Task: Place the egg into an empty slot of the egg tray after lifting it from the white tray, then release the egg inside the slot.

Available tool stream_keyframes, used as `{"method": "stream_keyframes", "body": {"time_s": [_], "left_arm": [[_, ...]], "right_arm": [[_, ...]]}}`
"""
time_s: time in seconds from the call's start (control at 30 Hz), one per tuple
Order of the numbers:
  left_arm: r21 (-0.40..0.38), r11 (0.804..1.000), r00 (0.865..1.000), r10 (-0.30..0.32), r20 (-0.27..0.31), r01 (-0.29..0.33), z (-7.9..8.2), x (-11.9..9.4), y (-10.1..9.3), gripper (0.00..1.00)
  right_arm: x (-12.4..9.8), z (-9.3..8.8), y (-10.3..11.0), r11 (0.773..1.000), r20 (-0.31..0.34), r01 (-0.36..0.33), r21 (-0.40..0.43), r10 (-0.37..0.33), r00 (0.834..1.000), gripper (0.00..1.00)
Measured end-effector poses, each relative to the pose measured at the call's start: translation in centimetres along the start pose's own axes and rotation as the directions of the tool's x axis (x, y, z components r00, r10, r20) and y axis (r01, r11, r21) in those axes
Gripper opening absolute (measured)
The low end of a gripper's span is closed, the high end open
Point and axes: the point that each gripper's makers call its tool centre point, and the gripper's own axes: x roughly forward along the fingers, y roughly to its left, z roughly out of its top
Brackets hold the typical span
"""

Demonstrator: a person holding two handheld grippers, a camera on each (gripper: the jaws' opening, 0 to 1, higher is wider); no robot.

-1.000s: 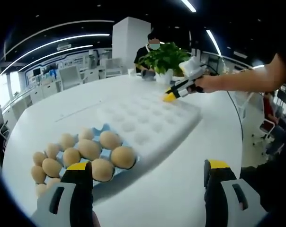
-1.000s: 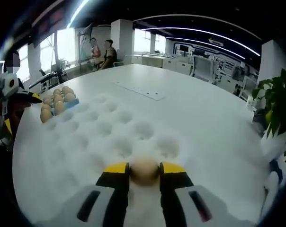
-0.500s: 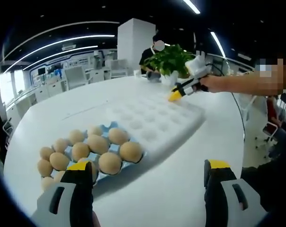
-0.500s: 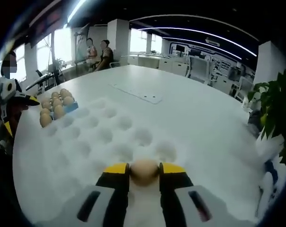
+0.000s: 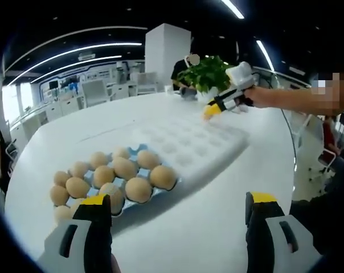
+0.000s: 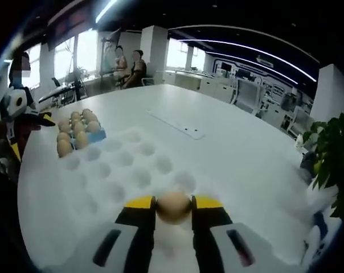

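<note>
Between the yellow-tipped jaws of the right gripper [image 6: 173, 206] sits a single tan egg [image 6: 173, 206], pinched at its sides and held above the near edge of the white moulded tray [image 6: 112, 170] with its rows of round dimples. An egg is light, smooth and brittle, so the hold across its middle looks right, and I judge only gentle pressure is safe. Beyond the white tray lies the blue egg tray [image 6: 97, 135], already crowded with tan eggs; whether a slot is free is hard to tell from here. Around both trays the round white table [image 5: 217, 222] offers broad open room. Over its near part, the left gripper [image 5: 177, 210] hangs wide apart, holding nothing.
</note>
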Motion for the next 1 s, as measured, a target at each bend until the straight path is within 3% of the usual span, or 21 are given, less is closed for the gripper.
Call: {"method": "stream_keyframes", "body": {"time_s": [0.37,1.0], "left_arm": [[-0.025,0.999,0.999,0.042,0.006,-0.041,-0.8,-1.5,1.2,1.00],[-0.075,0.992,0.994,0.108,0.021,-0.106,-1.9,-3.9,4.0,1.00]], "right_arm": [[1.2,2.1,2.8,0.998,0.019,-0.047,-0.051,0.048,0.999,0.25],[4.1,5.3,7.7,0.989,0.064,-0.130,-0.069,0.135,0.989,0.25]]}}
